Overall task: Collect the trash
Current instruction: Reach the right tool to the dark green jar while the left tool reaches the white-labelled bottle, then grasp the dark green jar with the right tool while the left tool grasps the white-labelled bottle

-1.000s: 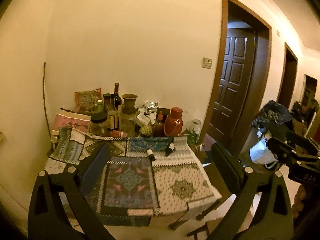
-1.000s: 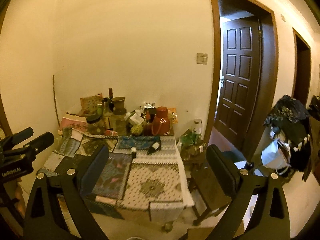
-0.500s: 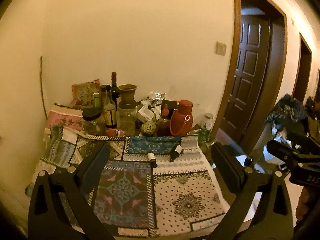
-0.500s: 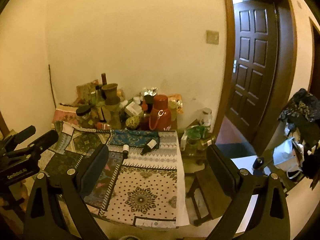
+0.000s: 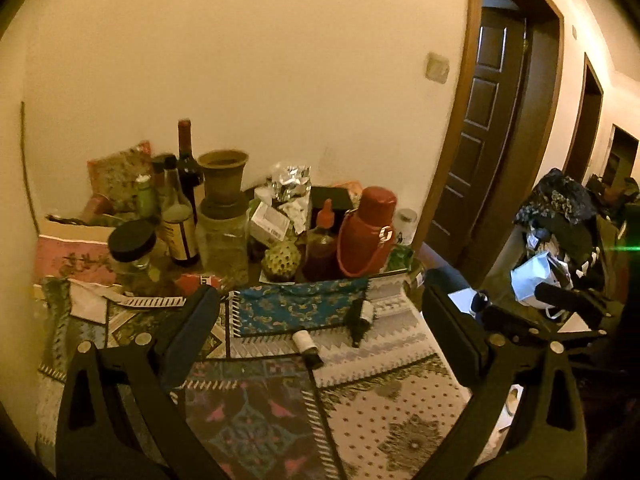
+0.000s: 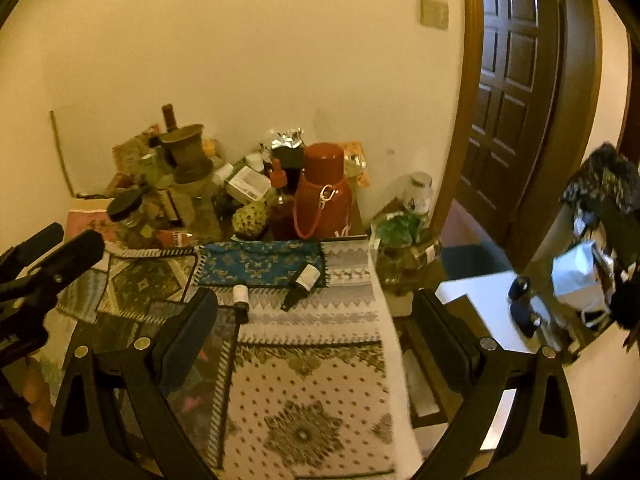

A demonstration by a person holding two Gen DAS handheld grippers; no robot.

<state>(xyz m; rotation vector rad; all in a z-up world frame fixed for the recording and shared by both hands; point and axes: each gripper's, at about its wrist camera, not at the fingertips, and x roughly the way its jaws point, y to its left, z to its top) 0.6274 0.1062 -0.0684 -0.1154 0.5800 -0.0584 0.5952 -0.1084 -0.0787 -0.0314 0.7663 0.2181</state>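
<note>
Two small dark dropper bottles with white labels lie on the patterned tablecloth point(image 5: 400, 432). One bottle point(image 5: 306, 347) lies nearer, the other point(image 5: 360, 320) a little right and behind it. In the right wrist view they are the left bottle point(image 6: 241, 298) and the right bottle point(image 6: 301, 285). My left gripper point(image 5: 320, 344) is open and empty, held above the table with the nearer bottle between its fingers' line of sight. My right gripper point(image 6: 316, 340) is open and empty, above the cloth point(image 6: 320, 380), short of both bottles.
The table's back is crowded: a red flask point(image 5: 366, 232), wine bottle point(image 5: 186, 168), clay pot on a jar point(image 5: 222, 196), sauce bottle point(image 5: 320, 240), foil packet point(image 5: 290, 184), boxes. A low stool with jars point(image 6: 404, 240) stands right of the table. A dark door point(image 6: 516, 80) and bags point(image 5: 560, 232) are at right.
Both grippers have moved forward and down toward the table; the two small bottles now appear larger and closer. Both grippers stay open.
</note>
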